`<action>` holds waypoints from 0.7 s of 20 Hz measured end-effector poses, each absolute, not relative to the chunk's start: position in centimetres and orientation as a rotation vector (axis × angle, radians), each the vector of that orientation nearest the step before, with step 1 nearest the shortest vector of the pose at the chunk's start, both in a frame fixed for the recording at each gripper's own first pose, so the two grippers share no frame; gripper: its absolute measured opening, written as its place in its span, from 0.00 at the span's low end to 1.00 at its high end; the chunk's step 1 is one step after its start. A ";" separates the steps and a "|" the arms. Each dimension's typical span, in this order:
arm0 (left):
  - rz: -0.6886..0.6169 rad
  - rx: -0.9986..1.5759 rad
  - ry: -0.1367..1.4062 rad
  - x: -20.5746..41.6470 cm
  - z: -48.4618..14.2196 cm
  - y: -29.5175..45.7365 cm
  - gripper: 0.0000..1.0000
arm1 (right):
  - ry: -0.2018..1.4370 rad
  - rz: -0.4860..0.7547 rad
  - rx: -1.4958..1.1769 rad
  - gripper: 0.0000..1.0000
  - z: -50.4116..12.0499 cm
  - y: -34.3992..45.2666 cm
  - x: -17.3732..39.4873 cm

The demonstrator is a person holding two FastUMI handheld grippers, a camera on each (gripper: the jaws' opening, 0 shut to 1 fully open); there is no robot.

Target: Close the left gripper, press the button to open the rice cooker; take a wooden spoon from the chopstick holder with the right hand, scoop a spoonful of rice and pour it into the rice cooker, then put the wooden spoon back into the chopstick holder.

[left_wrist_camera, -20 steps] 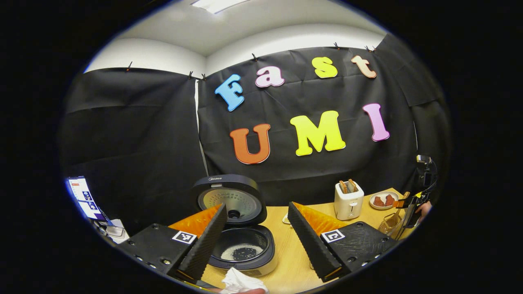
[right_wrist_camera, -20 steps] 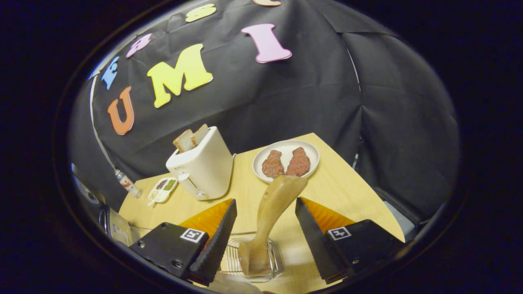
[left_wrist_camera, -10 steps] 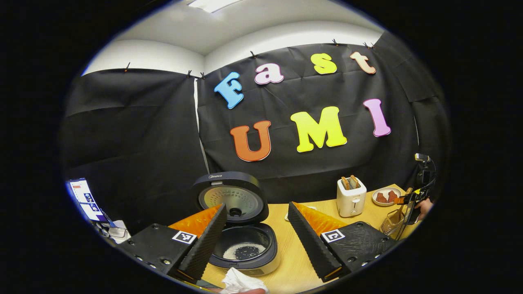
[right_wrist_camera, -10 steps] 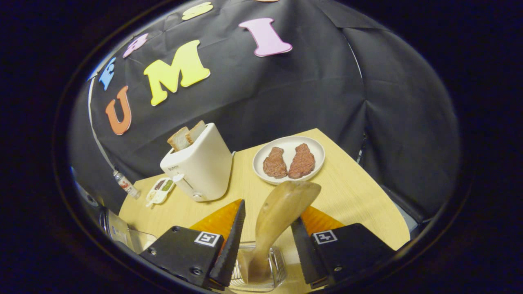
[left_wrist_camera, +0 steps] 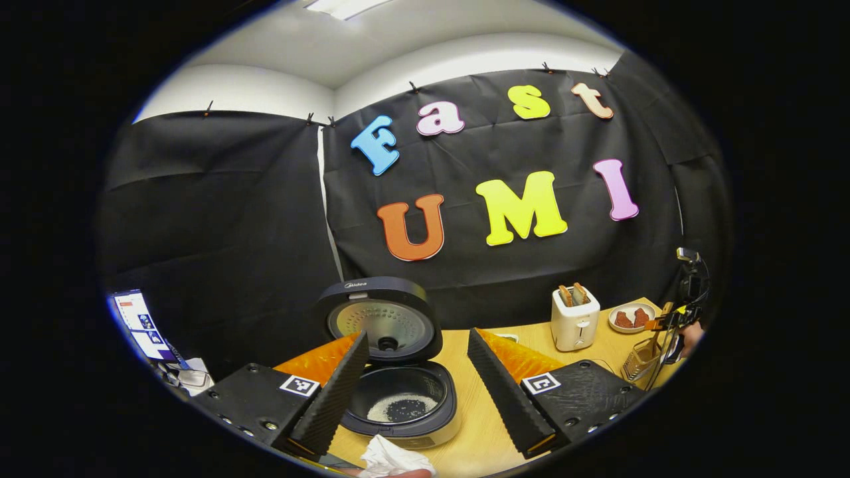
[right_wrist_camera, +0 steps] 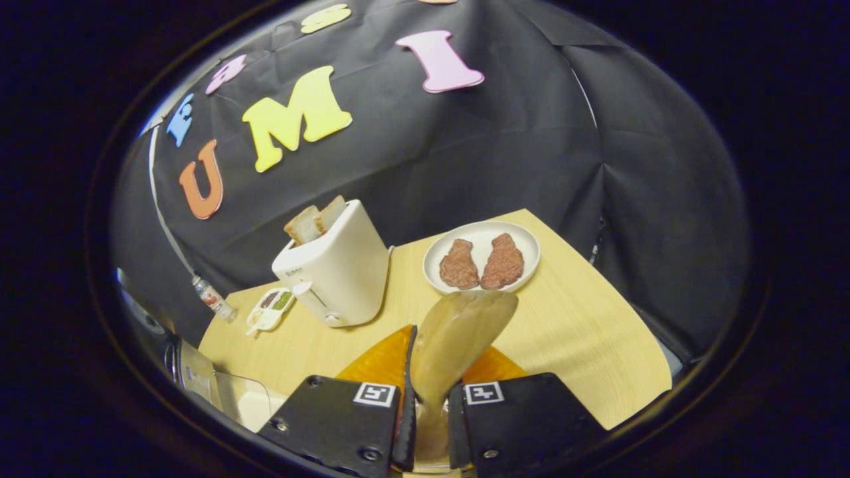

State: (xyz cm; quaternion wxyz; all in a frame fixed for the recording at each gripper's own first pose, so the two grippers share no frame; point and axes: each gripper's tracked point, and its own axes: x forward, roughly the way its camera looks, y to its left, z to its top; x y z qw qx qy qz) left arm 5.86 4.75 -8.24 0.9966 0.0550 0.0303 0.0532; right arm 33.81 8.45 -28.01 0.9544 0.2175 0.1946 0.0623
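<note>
In the left gripper view the rice cooker (left_wrist_camera: pixel 405 405) stands with its lid (left_wrist_camera: pixel 380 318) raised, and grains lie in the bottom of the dark pot. My left gripper (left_wrist_camera: pixel 415 392) hovers open just in front of it, holding nothing. Far off at the table's right end the right gripper (left_wrist_camera: pixel 672 328) stands over the wire chopstick holder (left_wrist_camera: pixel 639 358). In the right gripper view my right gripper (right_wrist_camera: pixel 428 401) is shut on the handle of the wooden spoon (right_wrist_camera: pixel 461 328), whose bowl sticks up and forward between the fingers. The holder below is hidden.
A white toaster (right_wrist_camera: pixel 335 265) holding bread stands left of a plate (right_wrist_camera: pixel 524 242) with two meat patties. A seasoning dish (right_wrist_camera: pixel 269 309), a small bottle (right_wrist_camera: pixel 212 299) and a clear container (right_wrist_camera: pixel 222 395) sit further left. A crumpled tissue (left_wrist_camera: pixel 392 458) lies before the cooker.
The right gripper's fingers have closed from wide apart onto the spoon's handle. The left gripper has stayed open and drifted slightly.
</note>
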 end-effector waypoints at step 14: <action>0.113 0.049 0.065 4.5 -9.6 6.7 0.95 | 0.090 0.114 0.143 0.24 -13.0 8.3 26.4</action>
